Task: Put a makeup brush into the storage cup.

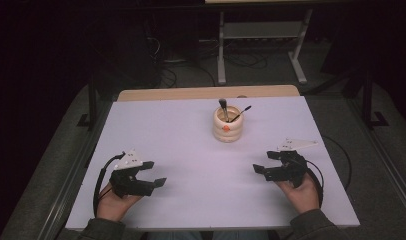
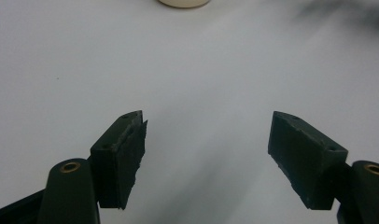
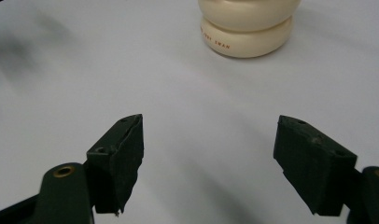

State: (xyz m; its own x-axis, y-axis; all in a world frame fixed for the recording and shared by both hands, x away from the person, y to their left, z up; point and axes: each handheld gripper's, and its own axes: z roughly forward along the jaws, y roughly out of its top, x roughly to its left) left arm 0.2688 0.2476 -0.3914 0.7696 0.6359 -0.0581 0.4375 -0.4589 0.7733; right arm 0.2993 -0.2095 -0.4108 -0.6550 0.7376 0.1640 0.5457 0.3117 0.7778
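Both grippers, left gripper (image 1: 153, 173) and right gripper (image 1: 266, 162), rest spread and empty, flanking the ribbed cream ceramic brush pot (image 1: 227, 124), ready to reach in

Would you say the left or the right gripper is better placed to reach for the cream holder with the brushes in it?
Probably the right gripper. The cream holder stands right of the table's middle, nearer that side, and looms larger in the right gripper view. The left gripper sits farther off. Both hang open and empty.

Tabletop (image 1: 191, 145): pale white surface with a bare wooden strip along the far edge. One cream ribbed holder (image 1: 227, 127) stands right of centre toward the far side, upright.
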